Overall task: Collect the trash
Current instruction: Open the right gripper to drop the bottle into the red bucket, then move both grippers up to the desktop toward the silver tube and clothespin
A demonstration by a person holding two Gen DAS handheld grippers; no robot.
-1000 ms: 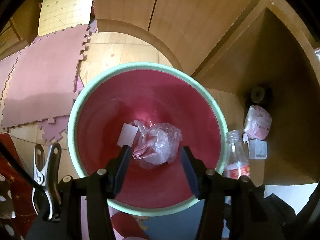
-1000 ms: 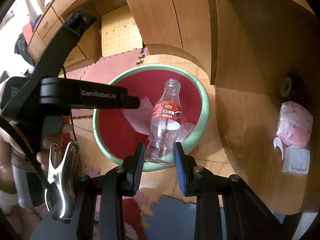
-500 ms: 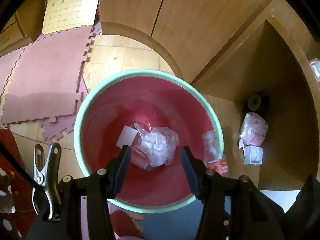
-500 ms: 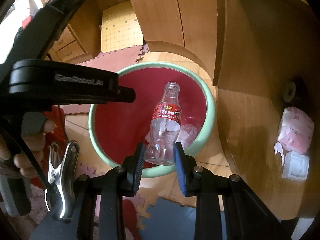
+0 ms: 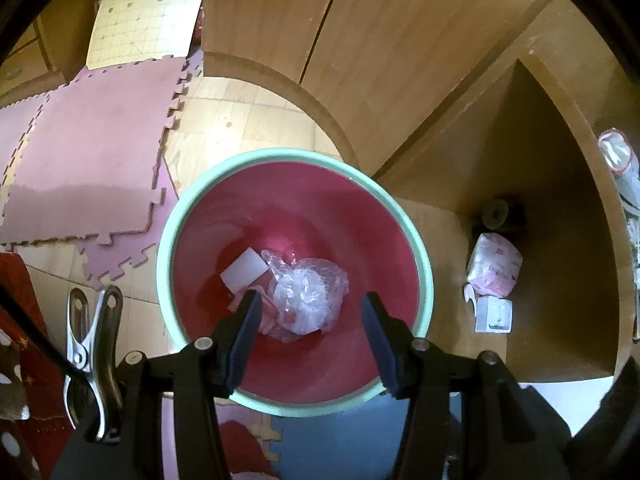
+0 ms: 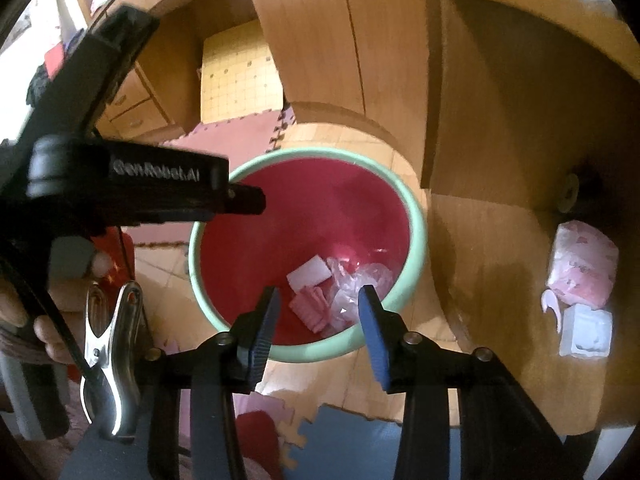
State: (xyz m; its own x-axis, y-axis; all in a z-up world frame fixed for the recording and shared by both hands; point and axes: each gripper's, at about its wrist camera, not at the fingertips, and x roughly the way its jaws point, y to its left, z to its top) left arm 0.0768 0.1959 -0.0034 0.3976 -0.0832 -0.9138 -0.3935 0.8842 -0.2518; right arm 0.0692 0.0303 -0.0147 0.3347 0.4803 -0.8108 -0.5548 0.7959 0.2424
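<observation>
The bottom of the bin (image 5: pixel 420 240) is hard to see well. The crumpled clear plastic (image 5: pixel 306 294) hides what lies under it, and in the right wrist view the front rim cuts off the nearest part of the pile. No bottle can be picked out in either view. The right wrist view is a bit blurry. The shelf under the desk (image 6: pixel 500 240) is dark at the back, and a small round thing (image 6: pixel 568 192) there is too dim to name.

The bin is red inside with a pale green rim. It stands on the floor beside the desk. In it lie a white flat piece (image 5: pixel 244 274), some pink wrappers (image 6: pixel 310 308) and the clear plastic, all bunched together at the bottom.

The left gripper (image 5: pixel 308 340) hangs over the bin with its jaws apart and nothing between them. The right gripper (image 6: pixel 318 330) points down at the bin too. Its jaws have just been opening, and nothing is between them now.

On the shelf lie a pink pack (image 6: pixel 582 268) and a small white tub (image 6: pixel 586 330), close together. Pink foam mats (image 5: pixel 92 152) cover part of the floor. In the right wrist view the other gripper's black body and a hand (image 6: pixel 40 320) block the left side.
</observation>
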